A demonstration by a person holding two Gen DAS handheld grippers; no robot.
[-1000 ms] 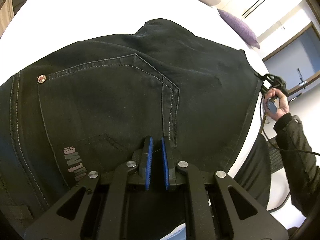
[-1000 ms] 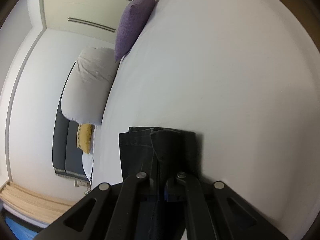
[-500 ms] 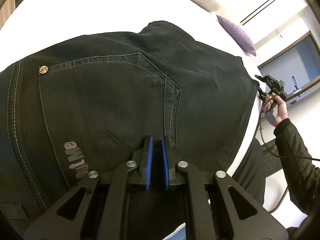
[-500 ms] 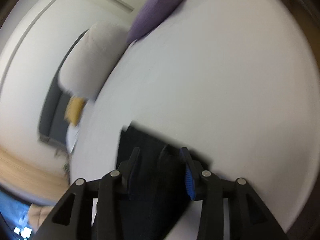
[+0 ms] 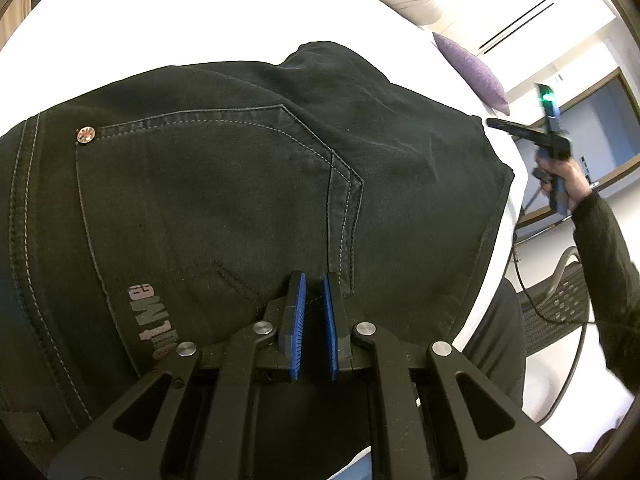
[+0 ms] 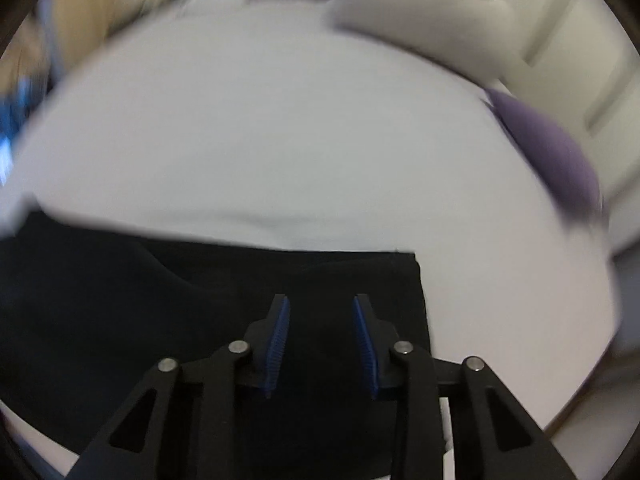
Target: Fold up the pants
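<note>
Lying across bed (image 6: 320, 140), pants (image 5: 248, 184) run 9-to-3 o'clock; right hand-held gripper (image 6: 321, 340) at 3 o'clock end, narrowing, pads clear; left hand-held gripper (image 5: 314, 320) pinched nearly closed, nothing visibly held.

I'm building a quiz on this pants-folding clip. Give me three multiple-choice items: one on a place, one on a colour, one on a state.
1. Where do the pants lie?
A. on a white bed
B. on a wooden floor
C. on a chair

2. What colour is the cushion at the bed's far end?
A. red
B. purple
C. green

3. What is between the right gripper's blue pads?
A. a fold of cloth
B. a cushion corner
C. nothing

Answers: 1 A, white sheet surrounds the dark denim; 2 B, it shows purple in both views; 3 C, the jaws are closing in the air above the pants, pads apart.
</note>
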